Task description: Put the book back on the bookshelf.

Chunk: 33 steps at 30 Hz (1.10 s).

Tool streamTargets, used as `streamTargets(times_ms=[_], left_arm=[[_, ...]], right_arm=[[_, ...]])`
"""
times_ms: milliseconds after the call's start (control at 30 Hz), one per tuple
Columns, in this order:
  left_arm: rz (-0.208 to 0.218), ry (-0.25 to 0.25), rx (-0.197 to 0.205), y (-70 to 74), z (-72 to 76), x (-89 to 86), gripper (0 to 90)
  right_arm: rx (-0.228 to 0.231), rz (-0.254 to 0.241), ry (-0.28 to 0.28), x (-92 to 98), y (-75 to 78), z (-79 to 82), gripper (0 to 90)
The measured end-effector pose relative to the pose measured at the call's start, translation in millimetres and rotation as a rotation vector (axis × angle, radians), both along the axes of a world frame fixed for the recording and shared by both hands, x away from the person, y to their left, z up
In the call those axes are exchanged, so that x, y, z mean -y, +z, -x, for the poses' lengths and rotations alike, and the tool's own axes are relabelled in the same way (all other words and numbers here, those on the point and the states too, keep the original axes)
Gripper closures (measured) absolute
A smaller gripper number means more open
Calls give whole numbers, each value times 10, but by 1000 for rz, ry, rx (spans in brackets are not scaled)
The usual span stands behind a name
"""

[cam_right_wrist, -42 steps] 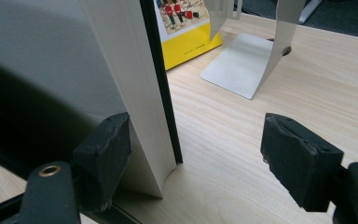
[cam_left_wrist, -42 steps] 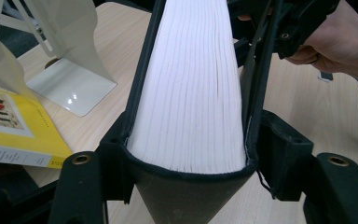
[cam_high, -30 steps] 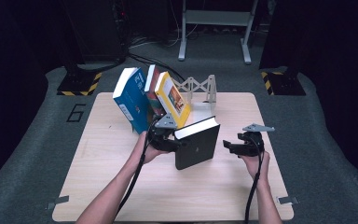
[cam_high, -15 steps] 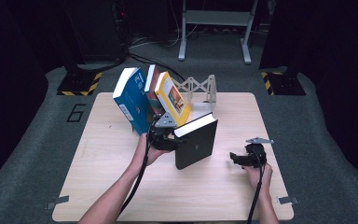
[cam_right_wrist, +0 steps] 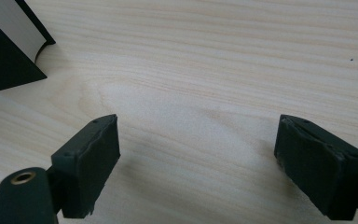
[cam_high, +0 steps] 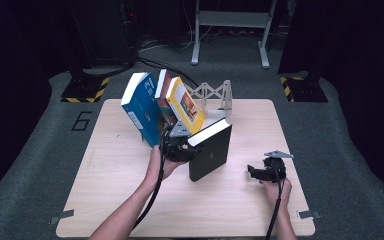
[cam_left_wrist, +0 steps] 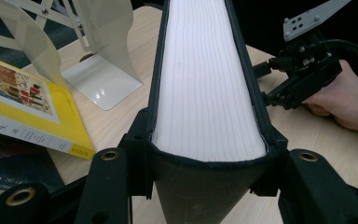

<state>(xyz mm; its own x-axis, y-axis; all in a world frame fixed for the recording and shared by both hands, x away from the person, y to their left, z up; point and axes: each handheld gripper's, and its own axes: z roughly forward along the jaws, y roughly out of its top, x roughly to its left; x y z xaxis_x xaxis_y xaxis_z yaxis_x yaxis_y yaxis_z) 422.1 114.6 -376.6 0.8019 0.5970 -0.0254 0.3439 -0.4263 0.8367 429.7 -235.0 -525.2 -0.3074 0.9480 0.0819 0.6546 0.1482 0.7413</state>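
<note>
A thick black book [cam_high: 211, 150] stands tilted on the wooden table [cam_high: 105, 170], page edges up. My left gripper [cam_high: 180, 147] is shut on its near top corner. In the left gripper view both jaws press on the covers of the black book [cam_left_wrist: 205, 84], and the left gripper [cam_left_wrist: 207, 140] straddles its spine end. My right gripper [cam_high: 255, 172] rests low over the table, right of the book. Its jaws have just been opening. In the right gripper view the right gripper [cam_right_wrist: 200, 140] stands open over bare wood with nothing between its pads.
A blue book [cam_high: 141, 107], a dark red book [cam_high: 163, 95] and a yellow book [cam_high: 186, 104] lean in a row behind the left hand. A white folding bookend [cam_high: 215, 95] stands beyond them. The yellow book [cam_left_wrist: 23, 107] lies close to the left jaw.
The right gripper has dropped to the table and drawn back toward the person, its jaws a little wider. The left gripper and the black book have stayed where they were.
</note>
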Motion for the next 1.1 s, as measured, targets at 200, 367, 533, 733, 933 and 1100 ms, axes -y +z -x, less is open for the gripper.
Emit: streamTargets(times_ms=[200,367,533,733,933,1100], left_arm=[[-36,-14,-1,28,-21,8,507],[-35,-8,11,76,-34,19,469],[-35,-18,1,130,-59,71,410],[-71,-12,-9,159,-122,140,346],[-96,-33,-31,168,-157,190,503],[-84,-28,-48,171,-167,186,529]], right_arm=[[11,-5,-6,4,-16,32,136],[18,-12,-21,10,-21,29,135],[12,-5,-18,7,-18,30,135],[11,-17,-29,23,-16,31,136],[12,-12,-29,18,-18,31,137],[18,-10,-33,11,-22,31,137]])
